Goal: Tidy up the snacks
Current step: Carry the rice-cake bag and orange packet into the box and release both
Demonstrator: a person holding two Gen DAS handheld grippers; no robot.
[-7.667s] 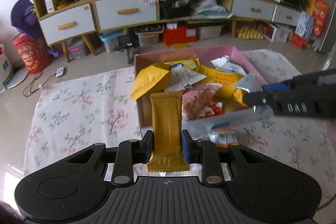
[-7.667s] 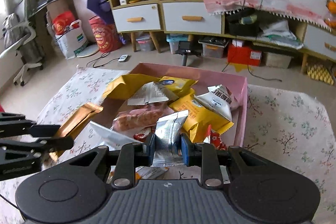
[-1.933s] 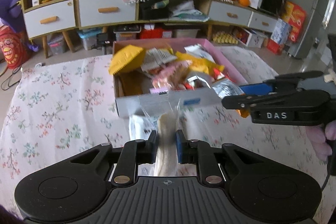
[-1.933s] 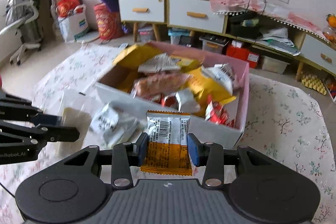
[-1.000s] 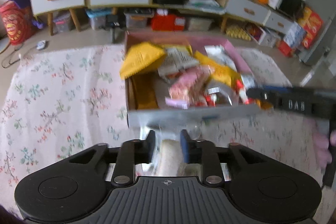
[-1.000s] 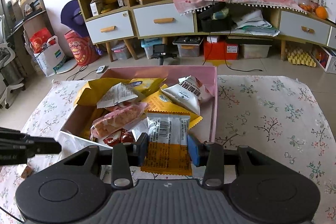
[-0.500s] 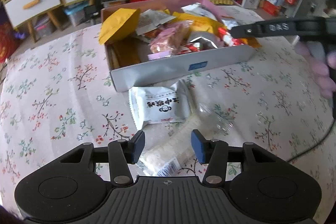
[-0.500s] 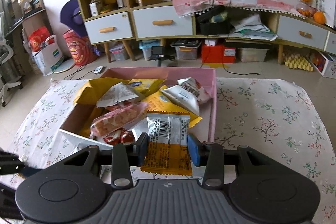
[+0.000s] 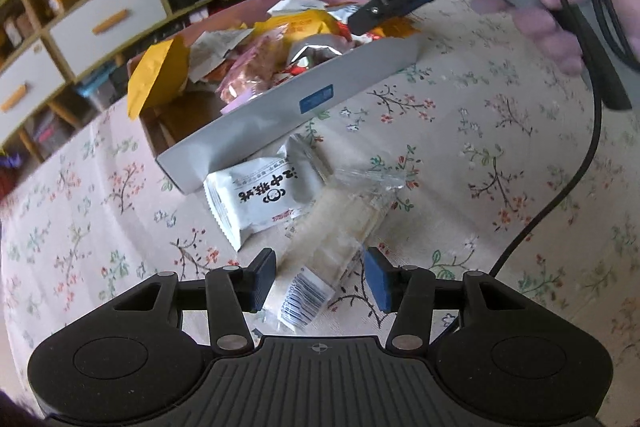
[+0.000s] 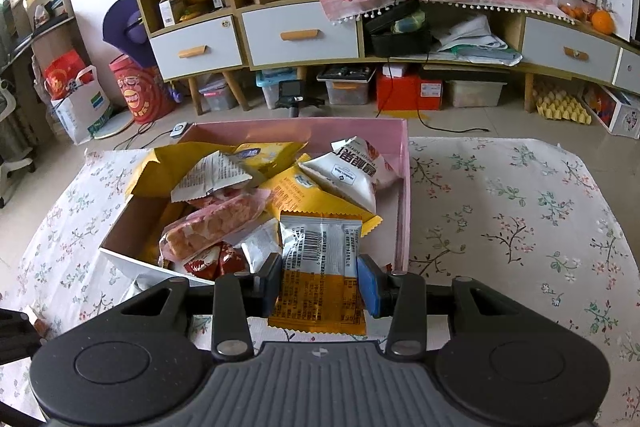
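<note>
My left gripper [image 9: 320, 277] is open low over the flowered cloth. A pale snack in a clear wrapper [image 9: 336, 235] lies on the cloth between its fingers, and neither pad presses on it. A white snack packet [image 9: 264, 199] lies beside it, against the front wall of the pink and white box [image 9: 248, 131]. The box is full of mixed snack bags. My right gripper [image 10: 318, 279] is shut on an orange and silver snack packet [image 10: 316, 303], held above the box's near right corner [image 10: 402, 211]. In the left wrist view the right gripper [image 9: 360, 19] hangs over the box.
A flowered cloth [image 10: 520, 227] covers the surface around the box. A hand [image 9: 560, 27] holds the right gripper, and its black cable [image 9: 568, 183] trails across the cloth on the right. Cabinets with drawers [image 10: 300, 35] and floor clutter stand behind.
The left gripper's jaws have opened and let go of the clear-wrapped snack, which now lies on the cloth. The left view has rolled and dropped closer. The right gripper has kept still.
</note>
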